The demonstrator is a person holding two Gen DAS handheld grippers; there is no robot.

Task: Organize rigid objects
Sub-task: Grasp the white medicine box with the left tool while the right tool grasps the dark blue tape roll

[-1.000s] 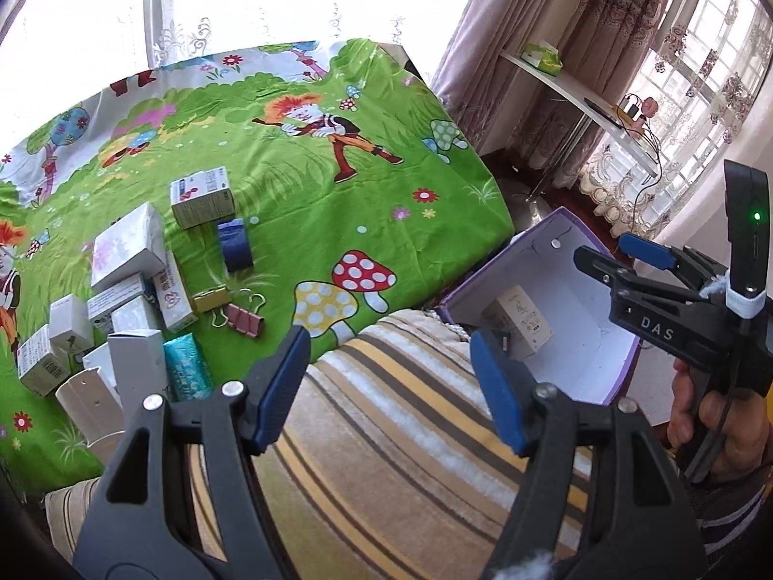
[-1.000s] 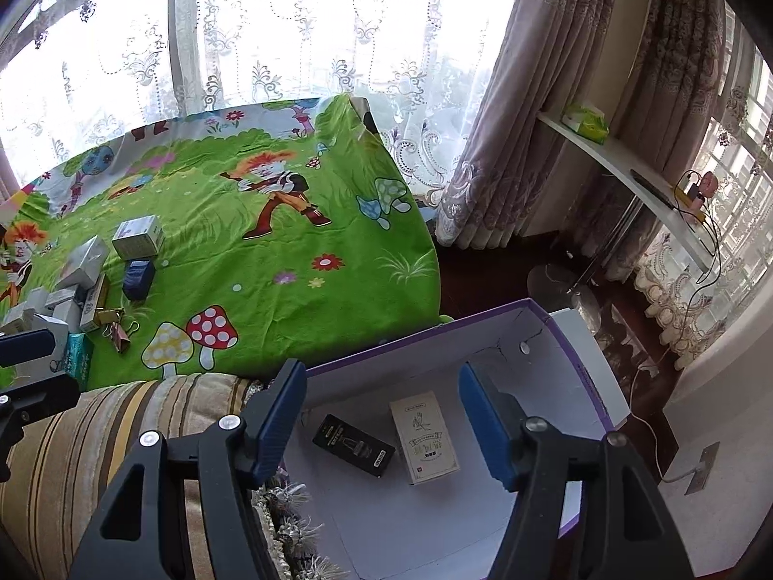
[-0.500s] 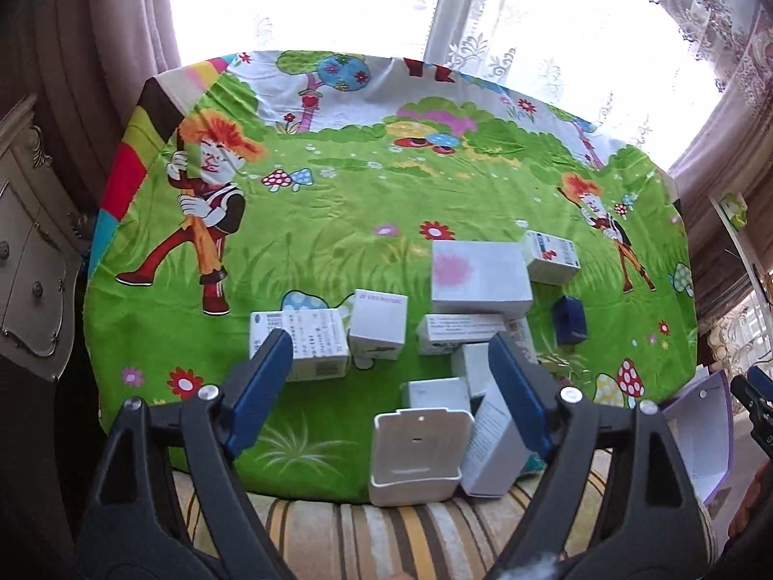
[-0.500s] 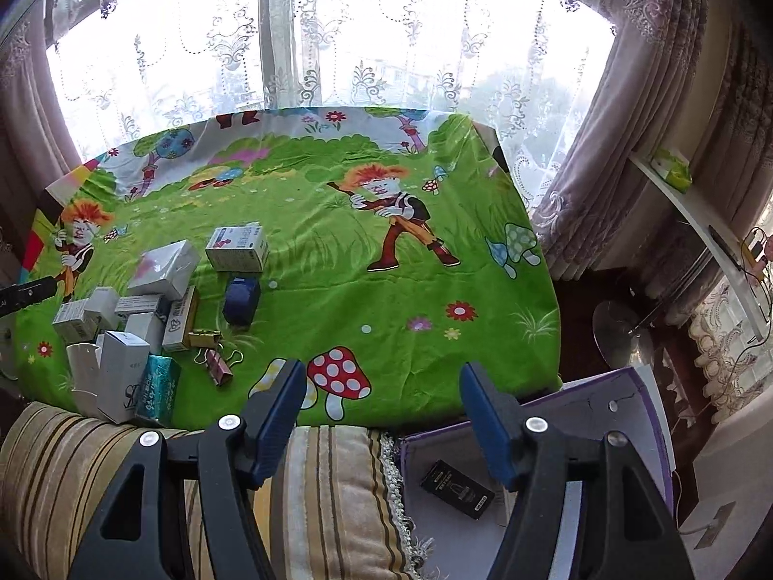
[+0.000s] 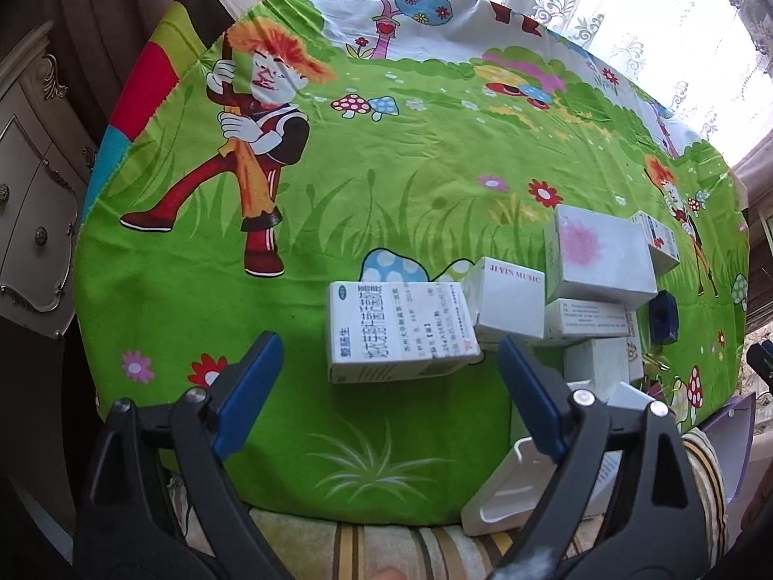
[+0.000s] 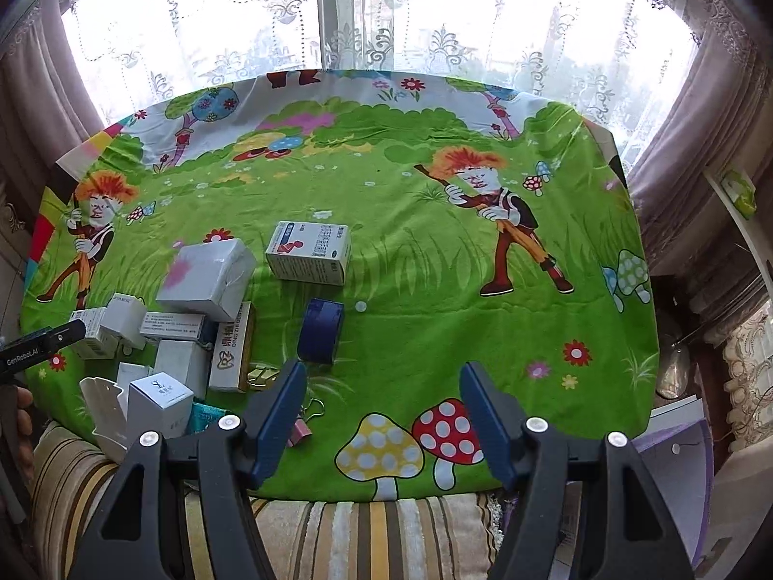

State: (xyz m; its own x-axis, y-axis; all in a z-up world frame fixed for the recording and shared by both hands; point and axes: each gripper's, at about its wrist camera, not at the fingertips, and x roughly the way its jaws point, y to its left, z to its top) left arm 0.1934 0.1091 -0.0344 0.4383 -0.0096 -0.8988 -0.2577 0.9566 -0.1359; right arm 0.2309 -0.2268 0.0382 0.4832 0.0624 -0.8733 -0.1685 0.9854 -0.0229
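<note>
Blue pads, my left gripper [image 5: 389, 394]: released, jaws just widened, nothing between; medicine box [image 5: 398, 331] lies just beyond.
Right gripper [image 6: 381, 415]: I read it released, empty, over green cloth [image 6: 410, 261].
Blue tape roll [image 6: 320, 330]: just ahead.
Box cluster [image 6: 183, 324]: left of it.

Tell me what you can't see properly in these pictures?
- Purple box: right wrist view, cut off by the edge and the right tool.
- White tray: left wrist view, partly behind the left tool.
- Small clips: right wrist view, partly behind a tool finger.
- Box print: too small.
</note>
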